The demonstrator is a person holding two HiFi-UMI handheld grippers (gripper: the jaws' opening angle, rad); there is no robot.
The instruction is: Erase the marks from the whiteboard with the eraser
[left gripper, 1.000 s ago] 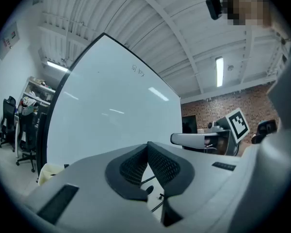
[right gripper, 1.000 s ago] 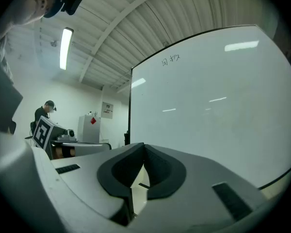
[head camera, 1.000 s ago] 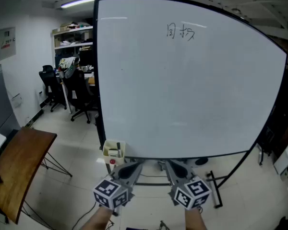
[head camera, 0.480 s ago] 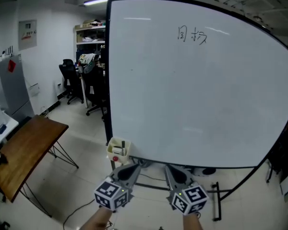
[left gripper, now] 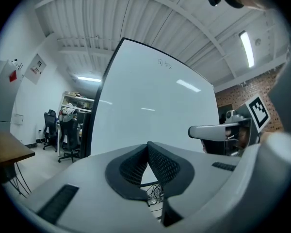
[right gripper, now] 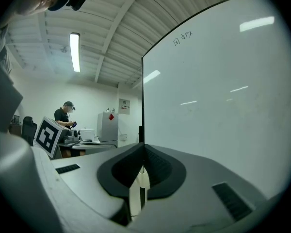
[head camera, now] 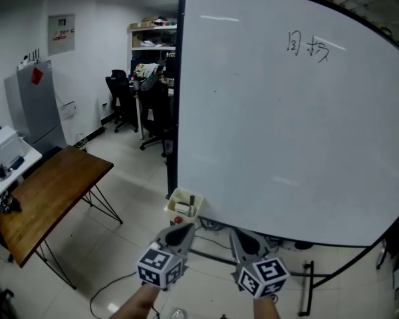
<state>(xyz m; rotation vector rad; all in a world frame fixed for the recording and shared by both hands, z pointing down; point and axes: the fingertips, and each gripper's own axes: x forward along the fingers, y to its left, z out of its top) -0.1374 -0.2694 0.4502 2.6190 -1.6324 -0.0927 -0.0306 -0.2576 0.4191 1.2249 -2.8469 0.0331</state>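
A broad, glossy white whiteboard (head camera: pixel 286 145) in a thin black frame was seen upright on a dark metal stand. Two small handwritten black marks (head camera: pixel 307 46) sat near its top right corner; they could not be read. A small cream box (head camera: pixel 184 207) was fixed at the board's lower left corner, with a white item and a red one in it; whether either was the eraser could not be told.

The left hand-held gripper (head camera: pixel 184 228) was held below that corner, its ribbed black pads pressed together on nothing. The right hand-held gripper (head camera: pixel 235 234), beside it, was likewise pressed together and empty. Each grey gripper carried a cube of black-and-white square markers.

A brown wooden table (head camera: pixel 46 191) on thin black legs was seen at the left.
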